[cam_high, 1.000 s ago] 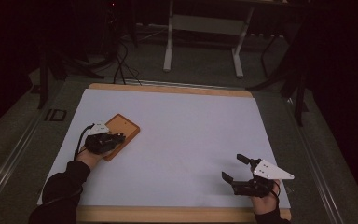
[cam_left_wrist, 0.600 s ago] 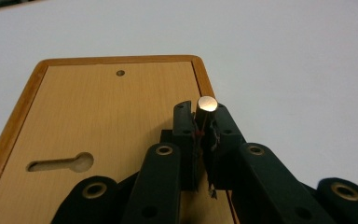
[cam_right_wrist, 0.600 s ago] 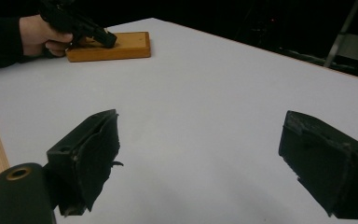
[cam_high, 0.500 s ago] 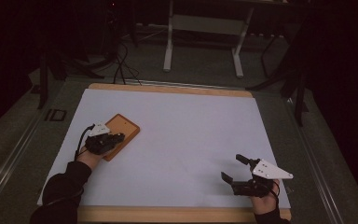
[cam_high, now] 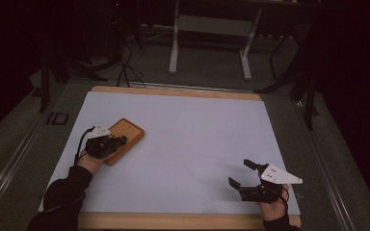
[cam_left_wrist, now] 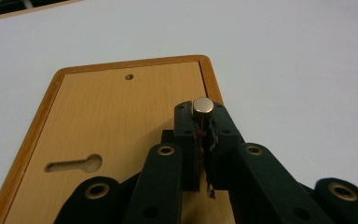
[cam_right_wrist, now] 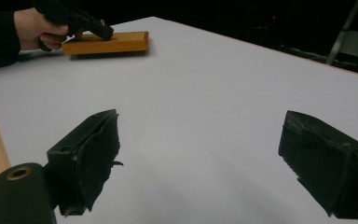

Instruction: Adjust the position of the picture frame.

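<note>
Left gripper view, magnet [cam_left_wrist: 203,106] (lower part hidden), wooden board [cam_left_wrist: 112,121] cropped

The flat rectangular wooden board [cam_left_wrist: 121,126] is light honey-tan across its face, framed by a darker orange-brown rim; in the high view it reads as plain orange-brown [cam_high: 125,134]. The small round metal cylinder [cam_left_wrist: 203,105] is pale silvery-gold with a dull shine. The left tool [cam_left_wrist: 200,140] is matt black, with brass-coloured rings around its screw holes and a speck of red between its jaws. The right tool [cam_right_wrist: 200,163] is the same matt black, with one brass-coloured ring; in the high view [cam_high: 243,175] it carries a light grey three-cornered plate. The desk [cam_high: 197,134] has a plain, unpatterned white top edged in light wood. The person's sleeves [cam_high: 62,192] are black.
</note>
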`<state>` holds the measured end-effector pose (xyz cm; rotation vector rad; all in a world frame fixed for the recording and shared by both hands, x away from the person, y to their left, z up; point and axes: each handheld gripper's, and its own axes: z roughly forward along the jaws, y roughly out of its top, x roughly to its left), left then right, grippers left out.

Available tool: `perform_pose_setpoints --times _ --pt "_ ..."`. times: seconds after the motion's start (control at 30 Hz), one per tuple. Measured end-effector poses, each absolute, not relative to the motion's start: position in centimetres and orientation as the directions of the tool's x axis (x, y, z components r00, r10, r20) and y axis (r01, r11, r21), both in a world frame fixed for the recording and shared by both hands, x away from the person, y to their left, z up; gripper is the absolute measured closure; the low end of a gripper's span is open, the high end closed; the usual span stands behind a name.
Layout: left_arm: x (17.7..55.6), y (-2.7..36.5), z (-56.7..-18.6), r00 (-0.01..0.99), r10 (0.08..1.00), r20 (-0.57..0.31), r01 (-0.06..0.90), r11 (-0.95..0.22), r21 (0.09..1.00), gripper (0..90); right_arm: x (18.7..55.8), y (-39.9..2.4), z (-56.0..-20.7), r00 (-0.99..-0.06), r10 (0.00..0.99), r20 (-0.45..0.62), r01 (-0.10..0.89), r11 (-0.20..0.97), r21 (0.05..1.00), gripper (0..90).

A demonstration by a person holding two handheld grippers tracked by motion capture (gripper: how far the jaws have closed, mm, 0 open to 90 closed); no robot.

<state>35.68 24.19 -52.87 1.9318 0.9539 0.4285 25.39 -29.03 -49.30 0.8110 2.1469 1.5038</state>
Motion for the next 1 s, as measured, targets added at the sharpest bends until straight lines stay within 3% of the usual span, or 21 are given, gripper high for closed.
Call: perform_pose_setpoints --times 0.43,1.0 --pt "35.2 23.0 -50.4 0.688 0.722 -0.073 0.397 -0.290 0.871 84.9 25.4 -29.0 -49.3 -0.753 0.658 0.016 0.239 0.250 0.938 12.0" --pt "34.8 17.3 -47.2 0.771 0.634 -0.056 0.329 -0.321 0.888 84.8 25.2 -29.3 -48.9 -0.740 0.672 -0.005 0.211 0.239 0.948 12.0"
